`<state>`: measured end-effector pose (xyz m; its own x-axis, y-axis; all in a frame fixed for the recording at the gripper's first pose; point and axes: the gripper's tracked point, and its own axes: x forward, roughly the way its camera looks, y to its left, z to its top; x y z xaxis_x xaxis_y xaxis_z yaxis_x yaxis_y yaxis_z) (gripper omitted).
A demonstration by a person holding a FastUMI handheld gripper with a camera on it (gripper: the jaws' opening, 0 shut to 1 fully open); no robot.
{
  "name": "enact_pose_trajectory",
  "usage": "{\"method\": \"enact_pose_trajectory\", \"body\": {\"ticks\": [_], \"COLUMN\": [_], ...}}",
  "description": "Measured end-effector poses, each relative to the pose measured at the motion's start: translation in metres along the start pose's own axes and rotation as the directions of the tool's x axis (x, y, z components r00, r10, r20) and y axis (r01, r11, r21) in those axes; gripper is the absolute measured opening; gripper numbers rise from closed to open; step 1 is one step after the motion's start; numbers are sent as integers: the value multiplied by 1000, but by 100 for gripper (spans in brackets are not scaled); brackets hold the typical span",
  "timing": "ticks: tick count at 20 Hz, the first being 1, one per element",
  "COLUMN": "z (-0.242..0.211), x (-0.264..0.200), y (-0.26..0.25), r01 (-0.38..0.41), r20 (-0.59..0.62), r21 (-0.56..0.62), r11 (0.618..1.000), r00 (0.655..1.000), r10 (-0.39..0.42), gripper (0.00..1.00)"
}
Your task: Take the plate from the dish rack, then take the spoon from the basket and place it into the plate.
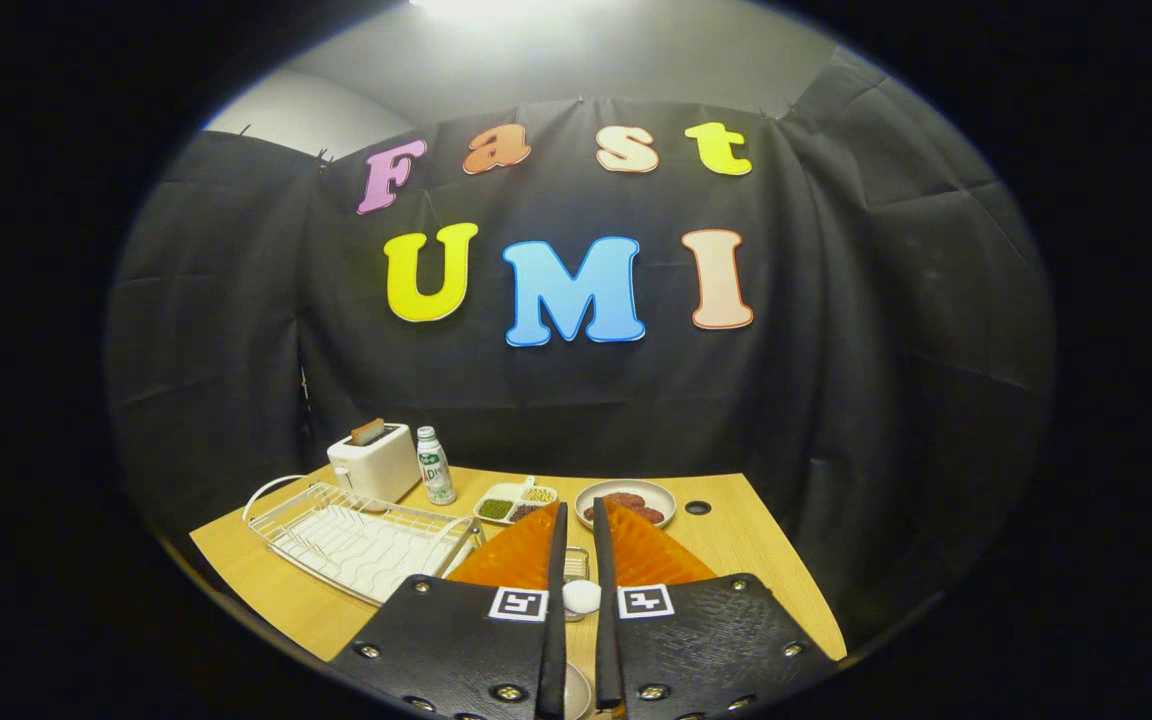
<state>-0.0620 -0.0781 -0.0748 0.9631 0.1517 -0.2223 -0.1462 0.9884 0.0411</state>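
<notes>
White spoon (581,597) pinched in nearly closed claw (576,540); wire dish rack (361,540) left.

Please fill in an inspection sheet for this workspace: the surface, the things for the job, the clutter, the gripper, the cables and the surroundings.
Surface: wooden table, with a round hole near its far edge.
Job's things: white wire dish rack ahead of the fingers, no plate seen in it; a white rounded thing between the fingers, possibly the spoon; a bit of wire basket just beyond it.
Clutter: toaster, bottle, divided dish of beans, plate of food.
Gripper: gripper fingers close together, narrow gap; grip cannot be told.
Cables: nothing seen.
Surroundings: black cloth wall.
</notes>
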Motion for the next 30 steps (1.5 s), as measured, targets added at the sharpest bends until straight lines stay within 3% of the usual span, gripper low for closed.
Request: {"method": "enact_pose_trajectory", "body": {"ticks": [10, 30], "z": [-57, -144], "x": [-15, 10], "y": [24, 108], "r01": [-24, -196], "r20": [-144, -352], "r21": [25, -63], "r11": [999, 979], "r00": [989, 922], "r10": [28, 162], "gripper": [11, 11]}}
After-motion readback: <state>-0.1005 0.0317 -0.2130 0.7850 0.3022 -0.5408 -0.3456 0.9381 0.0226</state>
